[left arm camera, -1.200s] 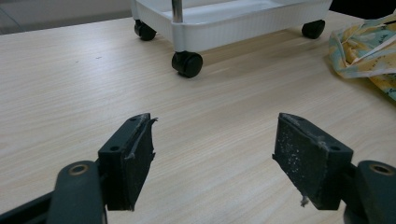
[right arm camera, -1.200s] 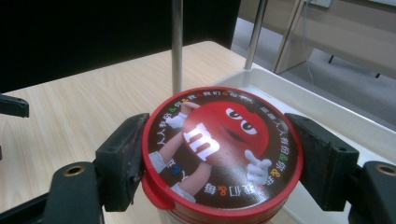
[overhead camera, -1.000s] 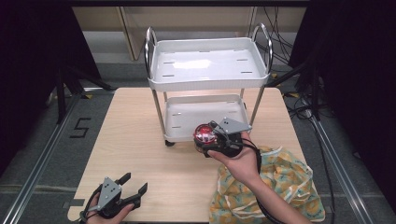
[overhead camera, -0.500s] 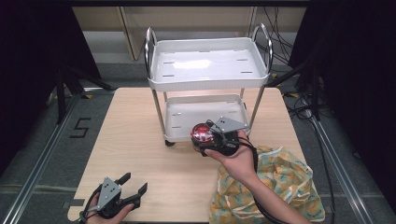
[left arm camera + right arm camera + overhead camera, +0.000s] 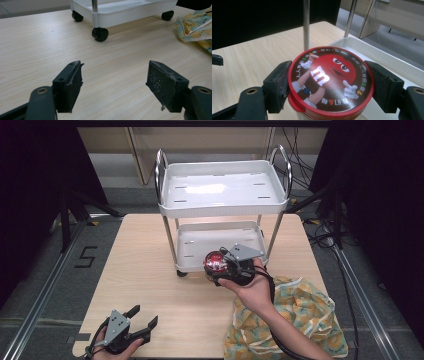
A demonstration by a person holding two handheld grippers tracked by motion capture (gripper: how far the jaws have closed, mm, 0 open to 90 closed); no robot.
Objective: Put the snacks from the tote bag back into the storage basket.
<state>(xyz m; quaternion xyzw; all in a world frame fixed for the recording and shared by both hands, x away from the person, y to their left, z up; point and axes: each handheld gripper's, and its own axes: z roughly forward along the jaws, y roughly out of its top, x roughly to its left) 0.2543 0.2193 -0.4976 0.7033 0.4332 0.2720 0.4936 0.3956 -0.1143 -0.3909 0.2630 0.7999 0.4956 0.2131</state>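
Red-lidded candy tub (image 5: 330, 82) pinched at its lid by the right hand-held gripper (image 5: 226, 267), up at the white cart's (image 5: 225, 190) lower tray edge; left hand-held gripper (image 5: 134, 326) spread, empty, low over the tabletop (image 5: 150, 265); patterned cloth (image 5: 300, 315) near right.

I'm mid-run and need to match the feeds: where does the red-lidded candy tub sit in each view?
High view: red-lidded candy tub at centre, clamped in the right gripper, just in front of the white cart's lower tray.
Left gripper view: not in this picture.
Right gripper view: tub low at centre, between the two black jaws.
Shared landmark: the white cart, beside the tub.
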